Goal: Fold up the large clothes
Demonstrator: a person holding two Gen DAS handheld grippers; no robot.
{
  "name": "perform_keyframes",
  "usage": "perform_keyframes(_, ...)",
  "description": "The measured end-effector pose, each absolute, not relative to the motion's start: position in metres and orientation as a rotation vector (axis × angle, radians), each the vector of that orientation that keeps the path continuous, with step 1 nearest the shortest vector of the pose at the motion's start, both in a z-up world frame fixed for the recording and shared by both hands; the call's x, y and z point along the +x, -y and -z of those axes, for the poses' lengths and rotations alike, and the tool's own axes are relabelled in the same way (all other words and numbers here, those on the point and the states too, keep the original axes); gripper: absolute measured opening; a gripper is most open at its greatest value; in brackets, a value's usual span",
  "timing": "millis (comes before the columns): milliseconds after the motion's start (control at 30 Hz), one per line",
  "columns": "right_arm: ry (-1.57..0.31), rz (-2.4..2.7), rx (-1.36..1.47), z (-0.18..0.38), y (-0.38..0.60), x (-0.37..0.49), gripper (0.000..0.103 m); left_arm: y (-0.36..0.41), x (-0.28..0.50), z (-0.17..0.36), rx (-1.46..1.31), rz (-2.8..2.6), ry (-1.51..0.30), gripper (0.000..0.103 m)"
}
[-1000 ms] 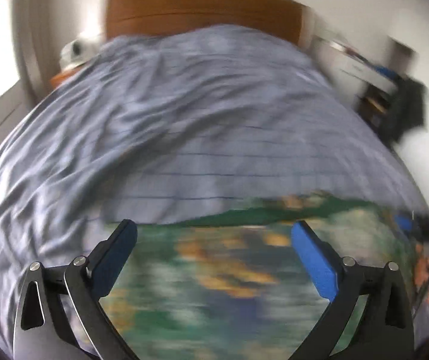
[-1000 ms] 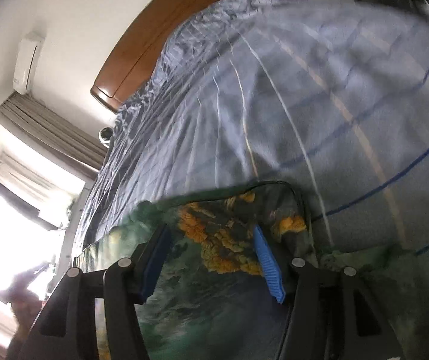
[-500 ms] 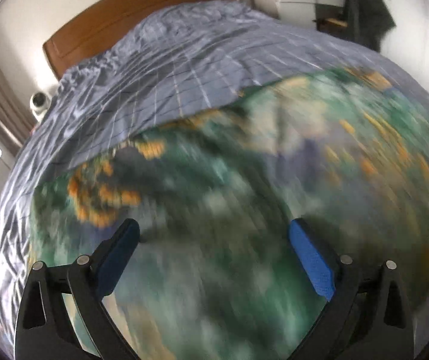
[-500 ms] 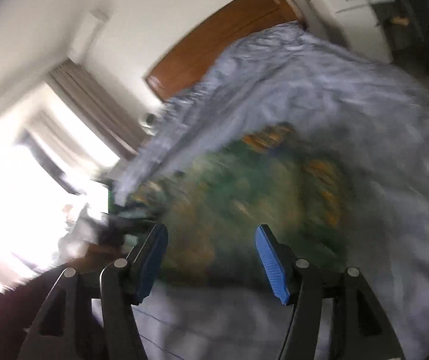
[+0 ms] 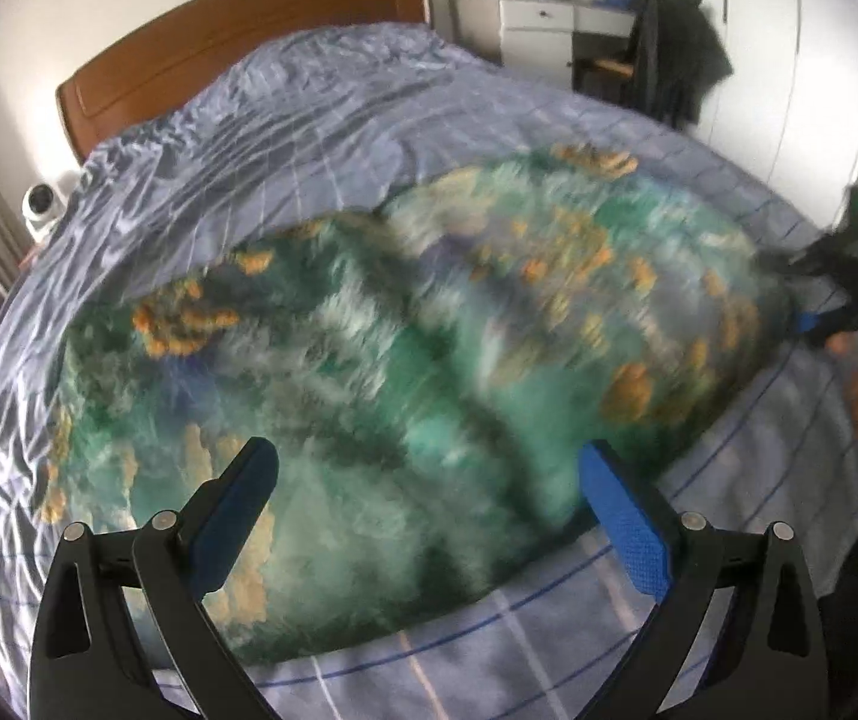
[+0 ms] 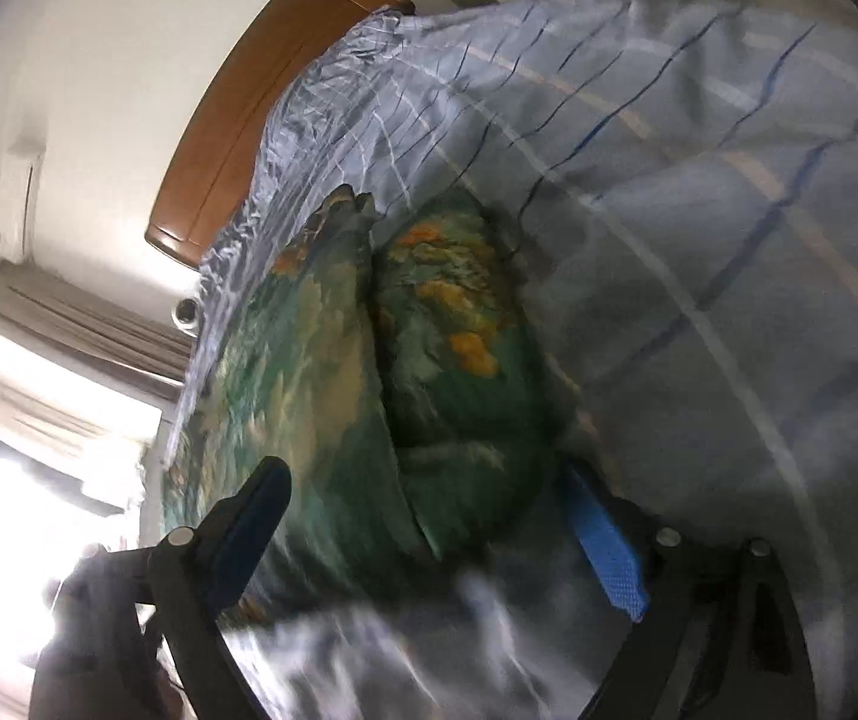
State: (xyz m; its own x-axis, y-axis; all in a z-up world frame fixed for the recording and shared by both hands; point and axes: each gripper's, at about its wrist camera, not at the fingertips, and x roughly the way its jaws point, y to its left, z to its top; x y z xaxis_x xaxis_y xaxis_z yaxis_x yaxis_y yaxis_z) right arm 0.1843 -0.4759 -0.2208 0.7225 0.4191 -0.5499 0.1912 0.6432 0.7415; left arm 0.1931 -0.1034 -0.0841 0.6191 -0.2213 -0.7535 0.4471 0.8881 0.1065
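Green garment with orange and white print (image 5: 429, 372) lies spread on the blue-grey checked bedcover (image 5: 321, 138), blurred, filling the middle of the left wrist view. Left gripper (image 5: 429, 504): jaws wide apart, blue pads clear of the cloth, nothing grasped. Right gripper (image 6: 429, 534): jaws opening, the garment's near edge lying between them, pads not pressing it. In the left view the right gripper appears at 3 o'clock, at the garment's far end. Brown wooden headboard (image 5: 237, 42) at 11 o'clock.

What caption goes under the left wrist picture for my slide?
Open left gripper above a green and orange garment spread on a blue checked bedspread.
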Motion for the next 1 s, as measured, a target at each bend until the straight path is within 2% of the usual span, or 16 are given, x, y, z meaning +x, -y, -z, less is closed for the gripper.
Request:
perform_keyframes(67, -0.791, -0.125, 0.869, 0.222, 0.468, 0.195, 0.076, 0.111, 0.195, 0.071, 0.295, 0.411, -0.8, 0.101)
perform_keyframes(133, -0.783, -0.114, 0.836, 0.217, 0.462, 0.195, 0.045, 0.124, 0.195, 0.053, 0.295, 0.451, -0.781, 0.101)
perform_keyframes(200, -0.73, -0.145, 0.822, 0.202, 0.46, 0.185, 0.036, 0.136, 0.2, 0.04, 0.297, 0.495, -0.777, 0.101)
perform_keyframes(333, -0.611, -0.18, 0.614, 0.147, 0.432, 0.158, 0.034, 0.18, 0.214, 0.002, 0.317, 0.632, -0.769, 0.101)
perform_keyframes(500, -0.469, -0.247, 0.352, 0.082, 0.374, 0.134, 0.034, 0.212, 0.237, -0.021, 0.265, 0.783, -0.883, 0.1)
perform_keyframes(667, -0.402, -0.323, 0.123, 0.05, 0.317, 0.115, 0.033, 0.208, 0.244, -0.037, 0.238, 0.818, -0.943, 0.1)
perform_keyframes(867, -0.328, -0.403, -0.163, 0.04, 0.24, 0.091, 0.031, 0.183, 0.236, -0.023, 0.422, 0.588, -0.906, 0.1)
perform_keyframes(933, -0.318, -0.426, -0.204, 0.04, 0.224, 0.086, 0.03, 0.172, 0.234, -0.013, 0.458, 0.511, -0.913, 0.088)
perform_keyframes(1000, -0.31, -0.443, -0.228, 0.041, 0.213, 0.082, 0.03, 0.16, 0.236, -0.003, 0.448, 0.47, -0.935, 0.048)
